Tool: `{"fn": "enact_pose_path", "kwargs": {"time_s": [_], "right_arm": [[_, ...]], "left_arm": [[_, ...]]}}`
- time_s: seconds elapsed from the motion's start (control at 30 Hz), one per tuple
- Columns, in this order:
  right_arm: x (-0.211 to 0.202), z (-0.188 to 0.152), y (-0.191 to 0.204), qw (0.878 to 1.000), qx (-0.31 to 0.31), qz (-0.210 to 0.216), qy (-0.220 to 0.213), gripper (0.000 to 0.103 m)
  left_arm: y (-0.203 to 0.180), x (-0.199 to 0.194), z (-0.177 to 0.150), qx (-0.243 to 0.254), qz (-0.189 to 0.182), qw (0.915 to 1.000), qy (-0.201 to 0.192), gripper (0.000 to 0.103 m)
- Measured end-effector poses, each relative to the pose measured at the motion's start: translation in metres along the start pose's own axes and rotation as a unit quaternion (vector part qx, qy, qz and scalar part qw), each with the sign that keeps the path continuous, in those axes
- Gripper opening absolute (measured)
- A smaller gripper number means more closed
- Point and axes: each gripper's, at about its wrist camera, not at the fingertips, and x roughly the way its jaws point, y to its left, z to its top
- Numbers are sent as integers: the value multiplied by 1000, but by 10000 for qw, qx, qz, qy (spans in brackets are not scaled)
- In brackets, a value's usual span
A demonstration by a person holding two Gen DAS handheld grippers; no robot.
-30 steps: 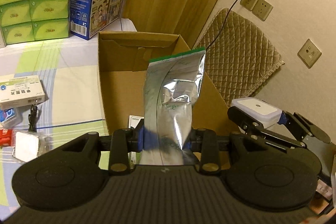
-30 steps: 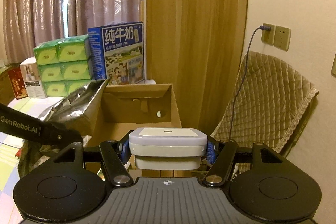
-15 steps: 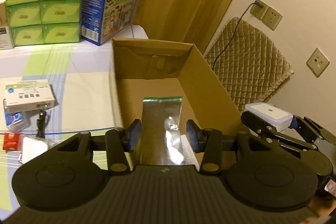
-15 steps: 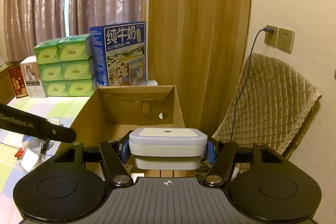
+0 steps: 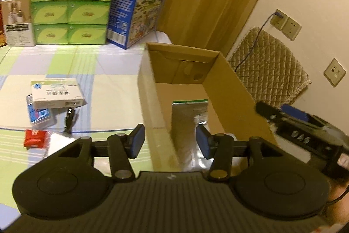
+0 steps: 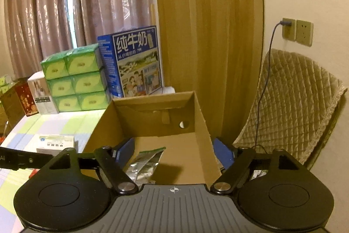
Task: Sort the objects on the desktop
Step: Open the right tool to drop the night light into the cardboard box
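Broadly, a checked green and pale cloth covers the table (image 5: pixel 104 71), and at its far edge stands a stack of green tissue packs (image 5: pixel 72 8) beside a blue milk carton case (image 5: pixel 139 6), with a white appliance box (image 5: pixel 17 21) at the left end. The open cardboard box (image 5: pixel 231 88) sits at the table's right side, next to a quilted beige cover (image 6: pixel 294 106) by the wall. Inside the box lies a silver foil pouch (image 5: pixel 187 119) with a green top strip, leaning on the box floor near the front; from the right wrist view it shows crumpled at the near left corner (image 6: pixel 146 163). The left gripper (image 5: pixel 170 141) hovers at the box's near left wall with its blue pads spread wide and nothing between them, the pouch lying beyond them and free of both. The right gripper (image 6: pixel 174 152) is held above the box's near edge, likewise spread wide and holding nothing. On the cloth to the left of the box rest a white medicine box (image 5: pixel 56 95), which lies over a blue and white packet (image 5: pixel 40 116), then a small black cable plug (image 5: pixel 69 120) and a small red packet (image 5: pixel 35 138).
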Motion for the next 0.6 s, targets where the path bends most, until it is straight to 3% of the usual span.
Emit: {"fn": "enact_pose_path", "kwargs": {"time_s": [0.3,0.6], "right_arm": [[-37,-15,5,10000,43,67,20,88],[-82,-23,41,9995,-124,279,-116,96]], "left_arm": [[29,-32,-17,40,384,9990,-211,61],[70,-87,-40,-56,832,9955,-440,87]]}}
